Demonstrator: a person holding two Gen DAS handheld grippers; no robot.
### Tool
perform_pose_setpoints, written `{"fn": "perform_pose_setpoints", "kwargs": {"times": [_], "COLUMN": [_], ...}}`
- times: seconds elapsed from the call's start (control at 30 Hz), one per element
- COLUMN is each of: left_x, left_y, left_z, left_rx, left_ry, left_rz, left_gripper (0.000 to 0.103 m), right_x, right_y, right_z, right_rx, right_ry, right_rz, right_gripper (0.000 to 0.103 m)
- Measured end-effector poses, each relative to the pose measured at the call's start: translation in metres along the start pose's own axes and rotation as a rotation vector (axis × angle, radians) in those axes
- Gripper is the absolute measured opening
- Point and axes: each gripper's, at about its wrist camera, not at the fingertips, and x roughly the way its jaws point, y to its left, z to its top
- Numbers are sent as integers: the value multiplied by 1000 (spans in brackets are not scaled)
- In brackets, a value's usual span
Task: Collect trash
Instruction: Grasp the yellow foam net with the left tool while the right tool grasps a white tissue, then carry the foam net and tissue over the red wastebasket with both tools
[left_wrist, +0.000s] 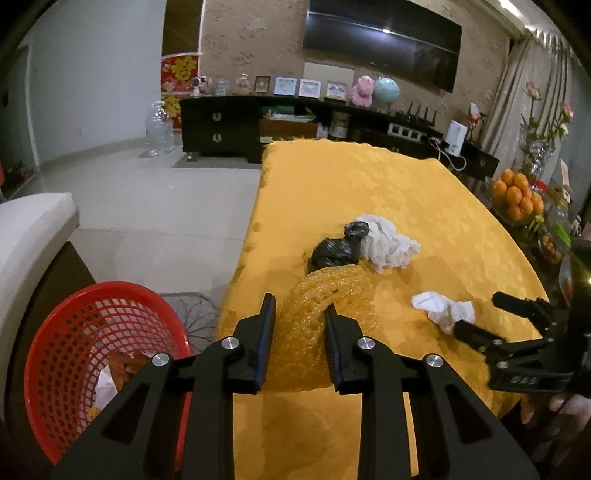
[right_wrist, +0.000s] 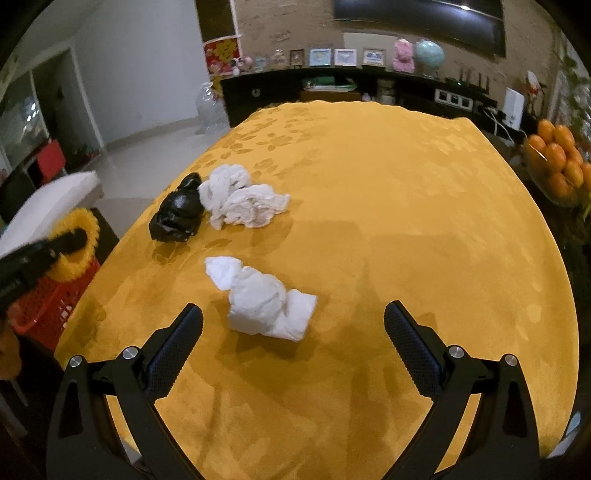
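- The left gripper (left_wrist: 300, 314) is clamped on a yellow foam net (left_wrist: 325, 306), the soft mesh sleeve kind; its pads pinch the net's wall and the rest bulges out ahead of the fingers.
- In the right wrist view the net (right_wrist: 75, 243) hangs at the table's left edge, above the red basket (right_wrist: 55, 299).
- The net looks very light and springy. It squashes easily, so a pinch through one wall should be enough; a loose grip might let it slide out.
- The right gripper (right_wrist: 293, 321) has its jaws spread wide and holds nothing; it hangs over the yellow table (right_wrist: 406, 221), just short of a near tissue (right_wrist: 266, 299).
- That tissue is crumpled, soft and nearly weightless. Closing on its thick middle bunch looks safest, as a thin corner may tear or slip.
- Further off lie a black bag (right_wrist: 179, 214) and a far tissue (right_wrist: 240, 199), touching each other.
- The bag looks knotted and slick; the knot at its top seems the best hold.
- The basket (left_wrist: 92, 354) already holds some scraps.
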Motion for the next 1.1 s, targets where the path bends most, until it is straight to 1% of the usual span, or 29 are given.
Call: {"fn": "perform_pose_setpoints", "kwargs": {"times": [0.1, 0.23, 0.27, 0.3, 0.33, 0.37, 0.4, 0.43, 0.5, 0.53, 0.6, 0.77, 0.97, 1.1], "left_x": [-1, -2, -3, -3, -3, -4, -3, -4, -4, -4, -4, -7, -15, -26], "left_y": [3, 7, 8, 8, 8, 9, 10, 11, 12, 12, 12, 12, 16, 18], "left_z": [0, 0, 0, 0, 1, 1, 2, 2, 2, 2, 2, 2, 2, 3], "left_rx": [-5, -7, -7, -8, -11, -13, -17, -21, -23, -20, -15, -15, -29, -31], "left_ry": [-2, -1, -2, -4, -5, -6, -7, -7, -10, -11, -11, -16, -32, -53], "left_rz": [3, 7, 9, 12, 15, 17, 19, 20, 22, 24, 28, 34, 45, 66], "left_gripper": [24, 24, 24, 24, 24, 24, 24, 24, 24, 24, 24, 24, 24, 24], "right_x": [13, 29, 32, 35, 37, 38, 37, 35, 32, 31, 33, 32, 21, 15], "right_y": [6, 4, 3, 3, 5, 6, 7, 10, 14, 15, 16, 17, 13, 12], "right_z": [7, 16, 18, 18, 18, 18, 17, 16, 15, 14, 13, 12, 12, 13], "right_rx": [-17, 5, 8, 9, 6, -2, -16, -37, -57, -65, -77, -79, -47, -35], "right_ry": [12, 32, 37, 45, 50, 55, 56, 50, 39, 37, 46, 45, 22, 6], "right_rz": [4, 0, -1, 3, 9, 12, 10, 3, 0, 0, 5, 3, 5, 9], "right_gripper": [96, 94, 89, 81, 76, 68, 64, 62, 52, 50, 43, 36, 35, 35]}}
